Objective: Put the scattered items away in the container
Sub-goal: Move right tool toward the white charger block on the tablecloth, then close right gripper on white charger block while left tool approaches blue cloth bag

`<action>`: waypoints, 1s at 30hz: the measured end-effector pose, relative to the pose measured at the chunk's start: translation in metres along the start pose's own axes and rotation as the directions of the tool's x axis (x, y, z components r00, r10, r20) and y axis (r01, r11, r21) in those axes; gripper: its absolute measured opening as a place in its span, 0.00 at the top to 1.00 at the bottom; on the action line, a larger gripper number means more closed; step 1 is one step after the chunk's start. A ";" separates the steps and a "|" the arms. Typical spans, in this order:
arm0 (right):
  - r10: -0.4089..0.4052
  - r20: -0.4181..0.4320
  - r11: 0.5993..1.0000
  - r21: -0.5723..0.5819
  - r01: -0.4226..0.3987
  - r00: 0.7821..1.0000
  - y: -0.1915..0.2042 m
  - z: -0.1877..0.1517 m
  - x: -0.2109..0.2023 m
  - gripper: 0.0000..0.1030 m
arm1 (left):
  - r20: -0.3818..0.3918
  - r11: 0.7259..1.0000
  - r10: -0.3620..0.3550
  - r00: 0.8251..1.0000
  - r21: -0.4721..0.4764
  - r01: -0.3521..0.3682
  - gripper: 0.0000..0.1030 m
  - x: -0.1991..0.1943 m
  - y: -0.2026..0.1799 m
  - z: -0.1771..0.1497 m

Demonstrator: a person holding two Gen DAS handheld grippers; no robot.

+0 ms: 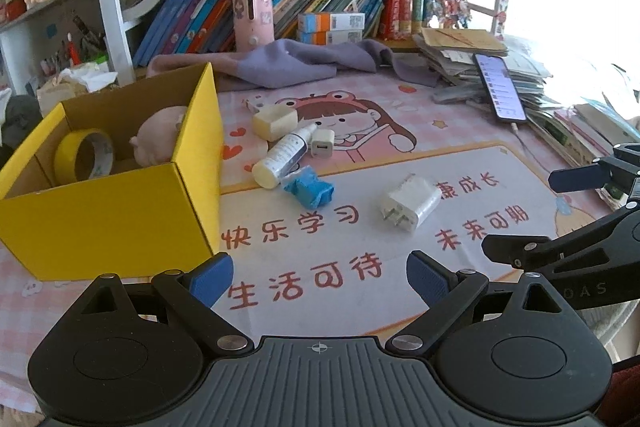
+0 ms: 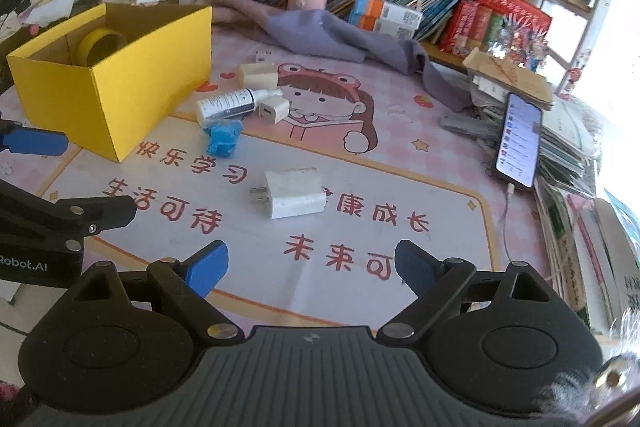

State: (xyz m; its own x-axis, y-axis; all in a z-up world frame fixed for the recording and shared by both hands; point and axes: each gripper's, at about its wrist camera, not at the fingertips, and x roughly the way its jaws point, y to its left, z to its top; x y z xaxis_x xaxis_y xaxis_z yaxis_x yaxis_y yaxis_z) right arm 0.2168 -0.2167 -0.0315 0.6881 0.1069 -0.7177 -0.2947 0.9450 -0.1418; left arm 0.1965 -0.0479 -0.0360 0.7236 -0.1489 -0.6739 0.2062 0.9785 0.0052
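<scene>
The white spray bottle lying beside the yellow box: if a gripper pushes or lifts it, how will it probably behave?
The spray bottle lies on its side and looks round, so a push would probably roll it, perhaps against the small white charger next to it. Its smooth surface may slip between the pads. It looks like rigid plastic, so it should keep its shape when squeezed.

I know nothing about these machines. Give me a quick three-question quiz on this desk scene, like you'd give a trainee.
1. True or false: the yellow box already holds a roll of yellow tape.
2. Which lies nearest the right tongs? A: large white charger; B: spray bottle; C: blue crumpled item.
3. Fill in: both pairs of tongs, including the left tongs, are ____ and hold nothing.

Key: 1 true; 2 A; 3 open.
</scene>
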 end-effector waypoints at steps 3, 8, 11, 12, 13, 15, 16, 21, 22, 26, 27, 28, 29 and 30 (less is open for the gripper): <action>0.024 -0.016 1.000 -0.014 -0.024 1.000 -0.009 0.005 0.011 0.12 | -0.014 1.000 0.016 1.000 -0.015 -0.017 0.07 0.007 -0.005 0.003; 0.077 -0.045 0.996 -0.048 -0.079 0.996 -0.019 0.012 0.032 0.12 | -0.046 0.998 0.046 0.998 -0.038 -0.048 0.07 0.019 -0.012 0.009; 0.112 -0.060 0.991 -0.063 -0.116 0.992 -0.024 0.017 0.045 0.12 | -0.070 0.997 0.055 0.996 -0.057 -0.059 0.07 0.026 -0.016 0.011; 0.123 -0.065 0.990 -0.067 -0.127 0.990 -0.026 0.018 0.049 0.13 | -0.079 0.996 0.059 0.995 -0.066 -0.065 0.07 0.028 -0.016 0.012; 0.134 -0.068 0.988 -0.070 -0.139 0.989 -0.028 0.020 0.054 0.13 | -0.088 0.995 0.067 0.994 -0.072 -0.073 0.07 0.030 -0.017 0.012; 0.158 -0.075 0.984 -0.076 -0.164 0.985 -0.030 0.023 0.063 0.13 | -0.100 0.993 0.086 0.991 -0.077 -0.094 0.07 0.033 -0.020 0.014; 0.171 -0.077 0.981 -0.080 -0.177 0.982 -0.032 0.025 0.067 0.13 | -0.106 0.991 0.098 0.990 -0.078 -0.106 0.07 0.035 -0.021 0.015; 0.229 -0.098 0.966 -0.103 -0.239 0.969 -0.032 0.034 0.089 0.14 | -0.133 0.985 0.144 0.981 -0.079 -0.155 0.07 0.039 -0.027 0.016; 0.239 -0.103 0.962 -0.109 -0.250 0.966 -0.032 0.036 0.093 0.14 | -0.137 0.983 0.153 0.979 -0.079 -0.165 0.07 0.040 -0.028 0.016; 0.274 -0.125 0.946 -0.141 -0.291 0.954 -0.026 0.043 0.109 0.14 | -0.152 0.974 0.194 0.969 -0.090 -0.209 0.07 0.039 -0.028 0.015; 0.283 -0.131 0.942 -0.149 -0.301 0.950 -0.024 0.044 0.113 0.14 | -0.156 0.971 0.202 0.967 -0.094 -0.218 0.07 0.039 -0.028 0.015; 0.292 -0.138 0.937 -0.156 -0.312 0.946 -0.022 0.045 0.116 0.14 | -0.160 0.969 0.211 0.964 -0.098 -0.228 0.07 0.039 -0.028 0.015; 0.301 -0.145 0.933 -0.160 -0.323 0.943 -0.021 0.046 0.119 0.14 | -0.166 0.966 0.219 0.962 -0.102 -0.237 0.07 0.040 -0.027 0.015; 0.308 -0.154 0.929 -0.165 -0.332 0.939 -0.019 0.047 0.123 0.14 | -0.170 0.964 0.225 0.960 -0.103 -0.244 0.07 0.040 -0.027 0.016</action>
State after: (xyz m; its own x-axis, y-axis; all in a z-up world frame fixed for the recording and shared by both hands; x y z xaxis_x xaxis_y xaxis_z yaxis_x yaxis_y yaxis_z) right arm 0.3379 -0.2073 -0.0853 0.4532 0.3437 -0.8225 -0.6112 0.7914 -0.0061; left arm 0.2300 -0.0827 -0.0512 0.6289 0.1010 -0.7709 -0.0458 0.9946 0.0930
